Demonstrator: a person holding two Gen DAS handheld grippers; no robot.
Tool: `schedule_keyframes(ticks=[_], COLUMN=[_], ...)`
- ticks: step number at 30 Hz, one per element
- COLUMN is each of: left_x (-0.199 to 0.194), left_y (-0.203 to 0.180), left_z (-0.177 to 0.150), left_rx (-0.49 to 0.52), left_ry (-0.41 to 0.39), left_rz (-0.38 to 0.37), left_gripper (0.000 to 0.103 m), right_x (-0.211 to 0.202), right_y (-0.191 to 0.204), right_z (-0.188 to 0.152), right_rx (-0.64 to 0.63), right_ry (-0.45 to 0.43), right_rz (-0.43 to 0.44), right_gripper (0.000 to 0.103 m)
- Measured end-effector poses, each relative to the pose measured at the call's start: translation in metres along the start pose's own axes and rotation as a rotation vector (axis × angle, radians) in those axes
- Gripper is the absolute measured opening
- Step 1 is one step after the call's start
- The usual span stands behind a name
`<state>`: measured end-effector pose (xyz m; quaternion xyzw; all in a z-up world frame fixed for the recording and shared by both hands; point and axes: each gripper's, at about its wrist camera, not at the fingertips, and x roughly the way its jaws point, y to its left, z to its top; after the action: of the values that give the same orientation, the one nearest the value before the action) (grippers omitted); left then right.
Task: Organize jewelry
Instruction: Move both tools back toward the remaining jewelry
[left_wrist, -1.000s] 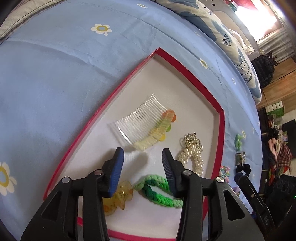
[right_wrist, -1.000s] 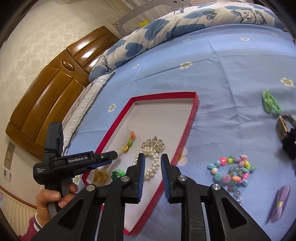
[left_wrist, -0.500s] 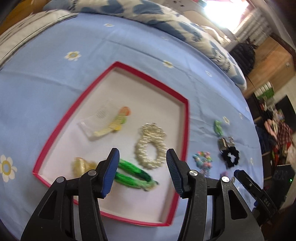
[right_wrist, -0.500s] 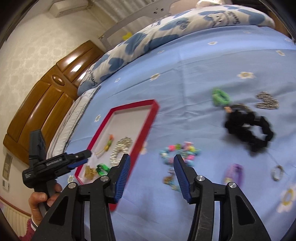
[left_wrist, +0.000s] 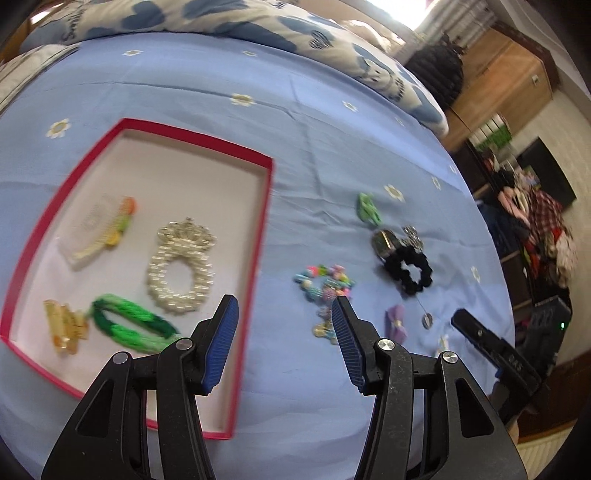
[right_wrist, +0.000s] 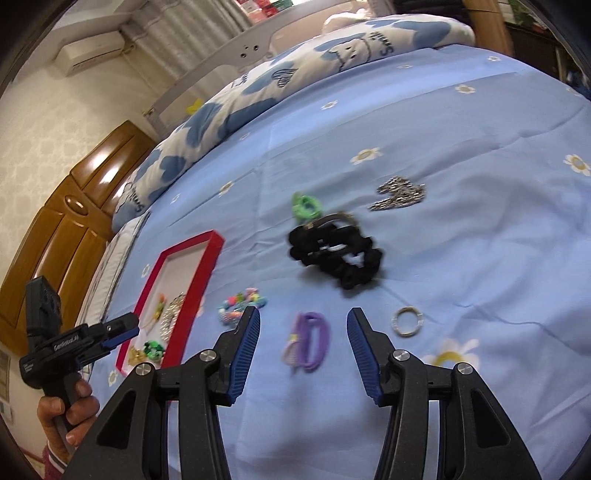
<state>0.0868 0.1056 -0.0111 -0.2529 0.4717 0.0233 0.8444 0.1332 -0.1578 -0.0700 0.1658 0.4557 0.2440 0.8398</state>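
Jaws wide and empty on both: left gripper (left_wrist: 284, 321) hangs over the red tray (left_wrist: 263, 206) edge, right gripper (right_wrist: 302, 341) above the purple hair tie (right_wrist: 310, 341) on the bed (right_wrist: 461, 258). Pearl bracelet (left_wrist: 181, 264), comb (left_wrist: 98, 232), green braid (left_wrist: 129, 323) lie in tray. Black scrunchie (right_wrist: 336, 254), bead cluster (right_wrist: 240, 304), ring (right_wrist: 407, 321) lie loose on the bedsheet.

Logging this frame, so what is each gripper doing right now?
Left gripper: open, empty, above the red-rimmed tray's right edge.
Right gripper: open, empty, above the purple elastic hair tie.
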Motion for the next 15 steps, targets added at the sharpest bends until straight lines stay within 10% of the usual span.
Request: schedule_keyframes(ticks=[15], left_x=[0.042], left_y=[-0.041], left_z=[0.001], left_rx=[0.113], left_ry=[0.094], left_rz=[0.012], left_gripper=[0.052], right_x=[0.013], right_y=[-0.022], right_z=[0.016], right_rx=[-0.015], right_ry=[0.009], right_rz=[-0.027], right_gripper=[0.057])
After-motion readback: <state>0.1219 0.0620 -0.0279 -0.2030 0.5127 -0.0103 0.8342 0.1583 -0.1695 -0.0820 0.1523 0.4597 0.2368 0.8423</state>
